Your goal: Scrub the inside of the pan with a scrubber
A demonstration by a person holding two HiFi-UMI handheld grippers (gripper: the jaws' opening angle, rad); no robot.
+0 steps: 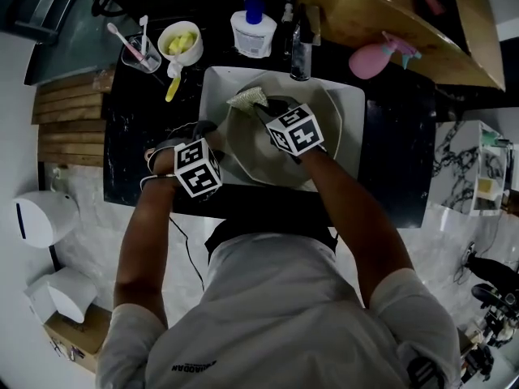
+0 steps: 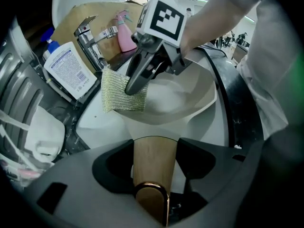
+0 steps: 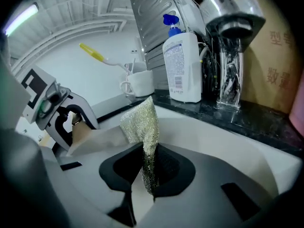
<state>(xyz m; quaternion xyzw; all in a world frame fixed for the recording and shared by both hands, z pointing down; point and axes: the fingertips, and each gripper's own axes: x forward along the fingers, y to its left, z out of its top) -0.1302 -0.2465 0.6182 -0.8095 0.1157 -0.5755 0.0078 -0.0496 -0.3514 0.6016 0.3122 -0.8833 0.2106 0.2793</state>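
Note:
A pale grey pan (image 1: 251, 148) lies tilted in the white sink (image 1: 215, 83). My left gripper (image 1: 214, 139) is shut on its wooden handle (image 2: 153, 158), at the pan's near left. The left gripper view has the handle running out between the jaws to the pan bowl (image 2: 190, 96). My right gripper (image 1: 264, 106) is shut on a yellowish mesh scrubber (image 1: 248, 97), which rests against the pan's far left rim. In the right gripper view the scrubber (image 3: 141, 120) stands pinched upright between the jaws. In the left gripper view, the scrubber (image 2: 121, 92) hangs over the rim.
Behind the sink stand a faucet (image 1: 301, 51), a white soap bottle (image 1: 253, 29), a pink spray bottle (image 1: 375, 58), a mug (image 1: 180, 43) and a glass with toothbrushes (image 1: 139, 51). A cardboard box (image 1: 389, 14) leans at the back right. The black counter (image 1: 393, 160) surrounds the sink.

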